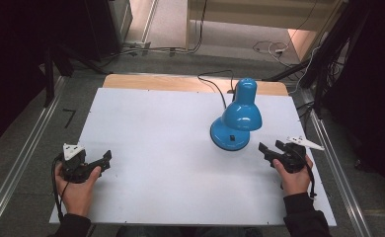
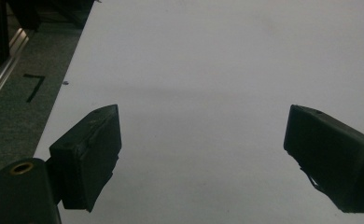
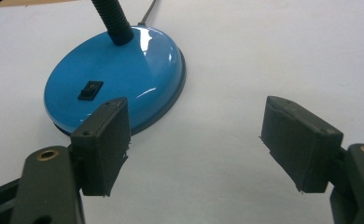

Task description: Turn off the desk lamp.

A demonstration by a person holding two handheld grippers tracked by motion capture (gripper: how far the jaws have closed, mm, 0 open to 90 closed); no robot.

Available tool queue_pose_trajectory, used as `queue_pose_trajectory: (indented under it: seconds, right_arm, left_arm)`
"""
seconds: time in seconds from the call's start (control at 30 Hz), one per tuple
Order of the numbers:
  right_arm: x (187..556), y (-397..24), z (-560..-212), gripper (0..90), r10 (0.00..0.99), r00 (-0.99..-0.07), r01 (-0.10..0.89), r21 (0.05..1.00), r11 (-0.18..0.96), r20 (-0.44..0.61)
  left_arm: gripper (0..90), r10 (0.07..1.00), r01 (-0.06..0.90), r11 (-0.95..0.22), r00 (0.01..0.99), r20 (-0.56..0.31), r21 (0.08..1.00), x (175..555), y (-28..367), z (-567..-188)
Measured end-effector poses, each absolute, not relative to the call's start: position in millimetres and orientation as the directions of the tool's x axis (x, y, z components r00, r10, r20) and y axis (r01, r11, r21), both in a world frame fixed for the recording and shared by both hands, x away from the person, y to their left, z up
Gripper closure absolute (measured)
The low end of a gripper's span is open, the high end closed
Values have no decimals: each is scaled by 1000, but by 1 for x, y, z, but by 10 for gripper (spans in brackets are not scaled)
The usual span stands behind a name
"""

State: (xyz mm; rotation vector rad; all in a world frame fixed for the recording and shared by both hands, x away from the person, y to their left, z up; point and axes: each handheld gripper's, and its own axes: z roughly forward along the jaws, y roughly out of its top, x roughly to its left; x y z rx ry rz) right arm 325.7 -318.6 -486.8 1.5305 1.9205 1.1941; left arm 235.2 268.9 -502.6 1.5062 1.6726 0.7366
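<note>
A blue desk lamp (image 1: 241,111) stands on the white table (image 1: 156,148) right of centre. Its round base (image 3: 119,74) carries a black rocker switch (image 3: 90,89), and a black flexible neck (image 3: 111,19) rises from it. My right gripper (image 1: 273,148) is open just right of the base, held in a hand. In the right gripper view its jaws stand wide apart (image 3: 194,140) with the base just beyond the left jaw. My left gripper (image 1: 105,159) is open at the table's left, over bare white surface (image 2: 203,135).
The lamp's black cord (image 1: 215,84) runs off the far edge over a wooden strip (image 1: 180,81). Metal rails (image 1: 18,163) flank the table on both sides. Cables (image 1: 274,48) lie on the floor beyond. A black mark (image 2: 33,86) sits on the floor at left.
</note>
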Motion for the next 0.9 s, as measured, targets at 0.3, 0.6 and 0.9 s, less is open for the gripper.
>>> queue_pose_trajectory:
  seconds: [0.3, 0.6, 0.9]
  right_arm:
    - [312, -335, -486, 221, 937, -296, 579, 815, 20, 187]
    - [297, -362, -495, 200, 956, -233, 614, 789, 0, 181]
    - [304, -366, -514, 94, 986, -164, 690, 718, 84, 43]
  left_arm:
    - [118, 988, 555, 142, -22, -156, 820, 235, 269, -503]
    - [118, 987, 561, 145, -28, -156, 815, 236, 270, -504]
    - [117, 989, 571, 134, -23, -147, 810, 238, 266, -506]
